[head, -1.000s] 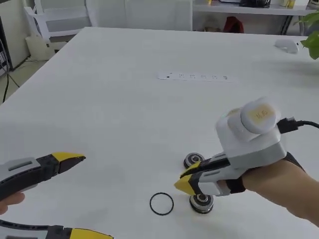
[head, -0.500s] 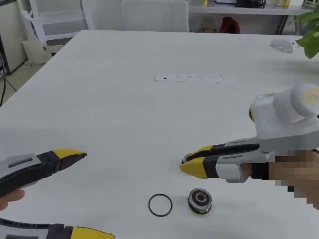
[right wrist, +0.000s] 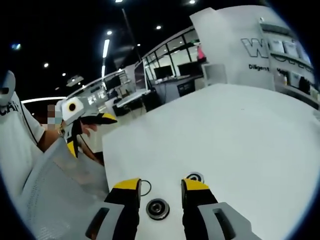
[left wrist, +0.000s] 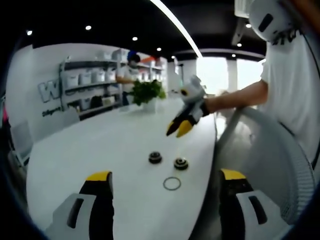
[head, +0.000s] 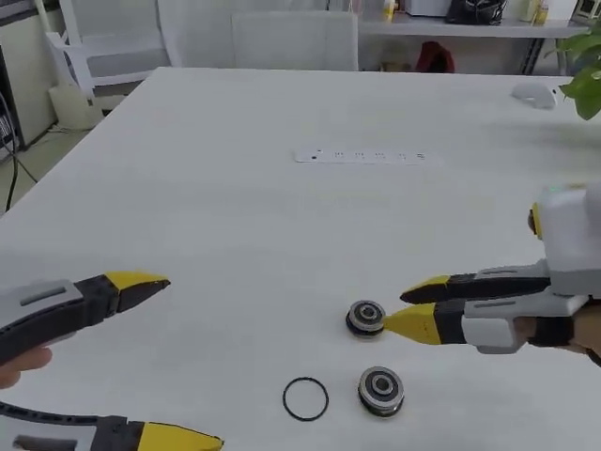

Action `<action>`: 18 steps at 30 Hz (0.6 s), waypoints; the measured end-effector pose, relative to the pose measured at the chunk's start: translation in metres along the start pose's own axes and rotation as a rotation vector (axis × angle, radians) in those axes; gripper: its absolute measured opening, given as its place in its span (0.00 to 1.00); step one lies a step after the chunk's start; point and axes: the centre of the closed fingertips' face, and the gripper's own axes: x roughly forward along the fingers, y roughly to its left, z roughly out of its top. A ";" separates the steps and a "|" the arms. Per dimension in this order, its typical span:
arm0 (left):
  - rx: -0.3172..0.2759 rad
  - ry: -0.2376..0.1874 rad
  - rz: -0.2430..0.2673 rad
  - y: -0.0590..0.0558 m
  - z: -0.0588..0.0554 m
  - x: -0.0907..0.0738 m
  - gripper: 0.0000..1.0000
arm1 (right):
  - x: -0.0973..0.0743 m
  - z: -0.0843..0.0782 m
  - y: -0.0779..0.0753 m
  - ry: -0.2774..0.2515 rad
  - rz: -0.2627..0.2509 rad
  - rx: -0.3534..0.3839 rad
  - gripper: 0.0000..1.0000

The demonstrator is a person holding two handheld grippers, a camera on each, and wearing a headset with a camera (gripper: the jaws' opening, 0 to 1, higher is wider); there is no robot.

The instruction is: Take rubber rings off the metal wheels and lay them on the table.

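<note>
Two small metal wheels lie on the white table (head: pixel 235 207), one (head: pixel 365 318) farther from me and one (head: pixel 380 388) nearer. A loose black rubber ring (head: pixel 305 397) lies flat just left of the nearer wheel. My right gripper (head: pixel 413 303) hovers right of the farther wheel, its yellow tips close to it, open and holding nothing. Its own view shows a wheel (right wrist: pixel 157 208) below the gap in the right gripper (right wrist: pixel 161 186). My left gripper (head: pixel 164 362) stands wide open at the lower left, well away. The left gripper (left wrist: pixel 165 175) view shows both wheels (left wrist: pixel 155 157) and the ring (left wrist: pixel 171 183).
A white power strip (head: pixel 362 155) lies mid-table, far behind the wheels. A small white object (head: pixel 535 92) and green plant leaves (head: pixel 587 80) are at the far right corner. White chairs (head: pixel 103 47) stand beyond the far edge. A person in white (left wrist: pixel 290 75) holds the grippers.
My right gripper has drawn back to the right, from over the nearer wheel to beside the farther one, uncovering both wheels. The left gripper, the ring and the wheels have stayed put.
</note>
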 end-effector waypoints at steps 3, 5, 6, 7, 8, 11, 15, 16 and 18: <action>0.016 -0.010 -0.006 0.001 0.009 0.002 0.88 | -0.004 -0.004 -0.003 0.017 -0.009 -0.015 0.30; 0.030 -0.023 -0.010 0.002 0.018 0.003 0.88 | -0.007 -0.009 -0.005 0.027 -0.014 -0.016 0.30; 0.035 -0.029 -0.014 0.002 0.023 0.005 0.88 | -0.008 -0.009 -0.006 0.030 -0.014 -0.015 0.30; 0.040 -0.032 -0.018 0.003 0.026 0.006 0.88 | -0.009 -0.011 -0.006 0.034 -0.013 -0.012 0.30; 0.053 -0.038 -0.025 0.003 0.031 0.008 0.88 | -0.010 -0.013 -0.006 0.036 -0.014 -0.011 0.30; 0.083 -0.044 -0.044 0.002 0.041 0.016 0.87 | -0.010 -0.018 -0.009 0.053 -0.020 -0.012 0.29; 0.100 -0.044 -0.084 -0.001 0.050 0.030 0.87 | -0.005 -0.036 -0.008 0.127 -0.009 -0.027 0.29; 0.109 -0.045 -0.099 -0.003 0.054 0.036 0.87 | -0.003 -0.040 -0.006 0.148 0.001 -0.033 0.29; 0.133 -0.047 -0.121 -0.006 0.059 0.043 0.87 | -0.001 -0.046 -0.003 0.172 0.011 -0.037 0.29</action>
